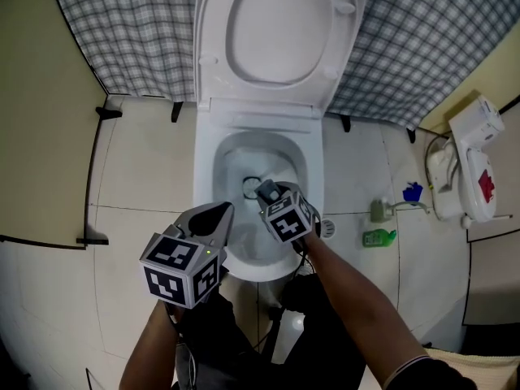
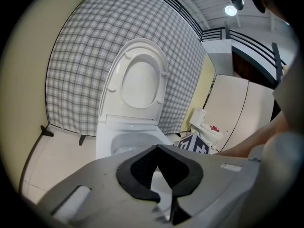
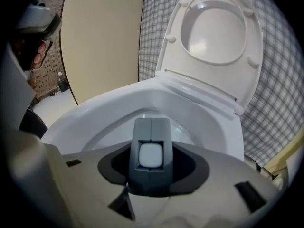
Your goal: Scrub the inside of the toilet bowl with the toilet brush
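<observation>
Right hand-held gripper (image 3: 151, 163) pinches the toilet brush handle (image 3: 151, 127); best keep that clamp firm while sweeping the toilet bowl (image 3: 194, 125).

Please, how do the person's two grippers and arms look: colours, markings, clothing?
The left gripper and the right gripper are pale grey with dark-lined fingers. Each carries a cube of black-and-white square markers. The forearms are bare; a dark sleeve with a pale edge shows on the right arm.
</observation>
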`<action>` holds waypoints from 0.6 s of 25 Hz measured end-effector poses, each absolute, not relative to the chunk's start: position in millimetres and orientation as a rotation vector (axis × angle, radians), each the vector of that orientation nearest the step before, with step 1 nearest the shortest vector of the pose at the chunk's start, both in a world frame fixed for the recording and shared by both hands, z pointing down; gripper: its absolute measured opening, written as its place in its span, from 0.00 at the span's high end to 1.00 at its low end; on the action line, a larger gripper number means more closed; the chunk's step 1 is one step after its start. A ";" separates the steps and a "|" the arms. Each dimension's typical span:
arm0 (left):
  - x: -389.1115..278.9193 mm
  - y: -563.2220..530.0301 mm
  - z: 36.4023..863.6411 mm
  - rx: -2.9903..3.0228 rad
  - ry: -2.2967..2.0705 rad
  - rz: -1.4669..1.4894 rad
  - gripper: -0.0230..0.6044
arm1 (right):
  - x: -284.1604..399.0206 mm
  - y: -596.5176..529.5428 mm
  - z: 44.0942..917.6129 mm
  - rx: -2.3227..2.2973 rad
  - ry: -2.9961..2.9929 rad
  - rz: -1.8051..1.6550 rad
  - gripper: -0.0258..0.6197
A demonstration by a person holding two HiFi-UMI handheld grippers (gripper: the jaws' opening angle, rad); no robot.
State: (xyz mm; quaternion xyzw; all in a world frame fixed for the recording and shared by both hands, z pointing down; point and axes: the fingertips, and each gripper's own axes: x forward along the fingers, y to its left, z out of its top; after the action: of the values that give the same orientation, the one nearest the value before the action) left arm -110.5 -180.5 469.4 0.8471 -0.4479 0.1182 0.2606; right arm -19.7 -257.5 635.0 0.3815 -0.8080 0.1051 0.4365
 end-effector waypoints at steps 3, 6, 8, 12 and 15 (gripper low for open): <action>-110.5 -180.4 469.8 2.290 -1.210 0.320 0.95 | -24.7 -268.7 631.0 0.990 -2.032 0.255 0.65; -113.1 -182.0 469.0 2.287 -1.213 0.314 0.95 | -28.1 -275.0 620.2 1.024 -2.064 0.256 0.65; -115.6 -182.9 470.9 2.281 -1.216 0.309 0.95 | -29.5 -274.4 611.0 1.020 -2.083 0.234 0.65; -118.6 -181.3 472.8 2.278 -1.214 0.308 0.95 | -29.2 -272.0 580.5 1.056 -2.151 0.218 0.65; -119.3 -181.1 468.3 2.291 -1.216 0.308 0.95 | -24.5 -270.8 549.3 1.098 -2.209 0.176 0.65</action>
State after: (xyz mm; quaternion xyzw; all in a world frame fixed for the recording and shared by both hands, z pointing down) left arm -119.3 -181.1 468.3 0.8465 -0.4495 0.1137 0.2616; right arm -24.5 -270.8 549.3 0.4193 -0.8437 0.0671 0.3283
